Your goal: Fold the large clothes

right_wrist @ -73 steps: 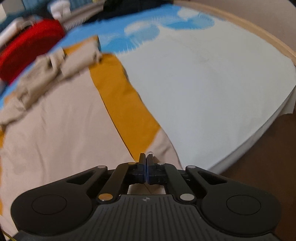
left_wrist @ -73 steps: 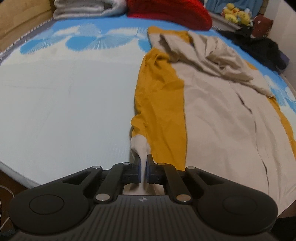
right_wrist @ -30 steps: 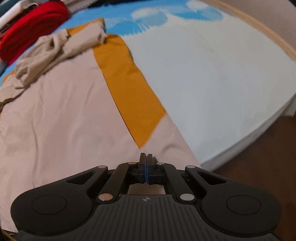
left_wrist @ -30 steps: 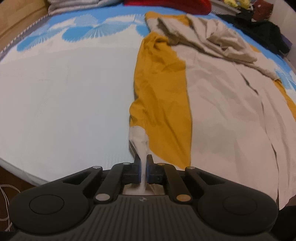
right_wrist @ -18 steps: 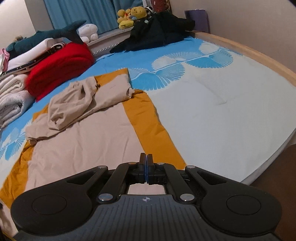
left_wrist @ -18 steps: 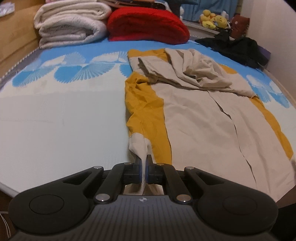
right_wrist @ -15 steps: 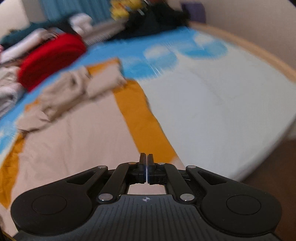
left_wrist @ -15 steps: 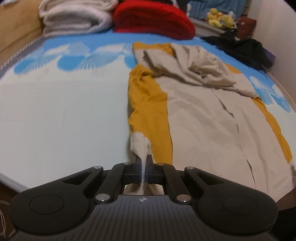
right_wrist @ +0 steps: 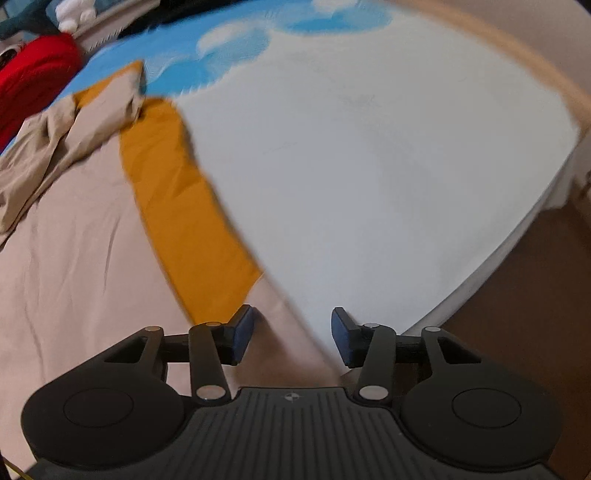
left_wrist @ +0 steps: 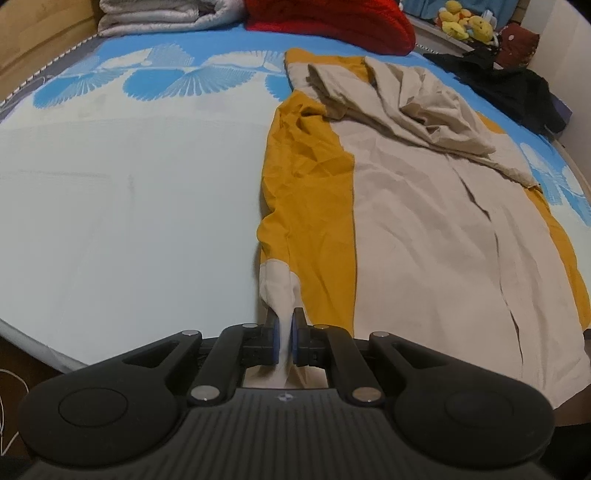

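The left gripper point(left_wrist: 283, 338) pinches the beige corner of the garment point(left_wrist: 424, 236) on the bed point(left_wrist: 129, 206). The right gripper point(right_wrist: 291, 334) hovers over its other corner, jaws wide apart and empty.

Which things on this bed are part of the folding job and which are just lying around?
Part of the job:
- beige and mustard garment, spread on the bed
- left gripper, shut on its corner
- right gripper, open over the other corner

Lying about:
- red blanket
- folded grey blankets
- black clothing
- yellow plush toys
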### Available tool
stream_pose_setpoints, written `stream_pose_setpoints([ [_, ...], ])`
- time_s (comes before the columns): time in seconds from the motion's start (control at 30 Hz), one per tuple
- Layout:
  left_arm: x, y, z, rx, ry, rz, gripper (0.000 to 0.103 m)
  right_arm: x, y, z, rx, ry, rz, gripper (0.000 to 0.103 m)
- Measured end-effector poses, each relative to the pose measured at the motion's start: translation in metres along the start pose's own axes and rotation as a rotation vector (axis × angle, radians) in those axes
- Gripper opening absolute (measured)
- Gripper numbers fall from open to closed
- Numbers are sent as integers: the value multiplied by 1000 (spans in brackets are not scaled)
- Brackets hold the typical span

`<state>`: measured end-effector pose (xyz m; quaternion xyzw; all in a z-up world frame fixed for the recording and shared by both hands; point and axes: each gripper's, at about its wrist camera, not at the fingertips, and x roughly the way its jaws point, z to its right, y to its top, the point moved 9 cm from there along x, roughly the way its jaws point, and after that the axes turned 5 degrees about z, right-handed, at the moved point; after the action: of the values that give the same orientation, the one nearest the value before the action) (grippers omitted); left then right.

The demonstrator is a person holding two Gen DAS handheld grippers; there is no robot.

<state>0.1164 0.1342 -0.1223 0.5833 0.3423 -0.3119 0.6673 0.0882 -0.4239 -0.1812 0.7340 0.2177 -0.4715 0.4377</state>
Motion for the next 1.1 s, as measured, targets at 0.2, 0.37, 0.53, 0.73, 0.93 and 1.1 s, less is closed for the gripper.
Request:
stream_pose_setpoints([
  [0.2,9,-9,-7,-25,10,-54,8,-4,-5,-24,-130,19,14,7],
  [0.37,10,-15,-10,-24,21,-72,6,-22,-1,-27,-100,82,53,2],
  [0.53,-18,3,2,33,5,45,2,-59,12,-32,-26,194,119,1],
  [0.73,-85,38,19,73,-68,211,2,-133,36,-36,17,362,245,1],
  [0.93,-167,51,27,135,-110,312,1,-219,54,-45,-25,481,360,1],
  [1.1,-241,54,17,95,-121,414,1,-299,51,-27,-2,567,458,0],
])
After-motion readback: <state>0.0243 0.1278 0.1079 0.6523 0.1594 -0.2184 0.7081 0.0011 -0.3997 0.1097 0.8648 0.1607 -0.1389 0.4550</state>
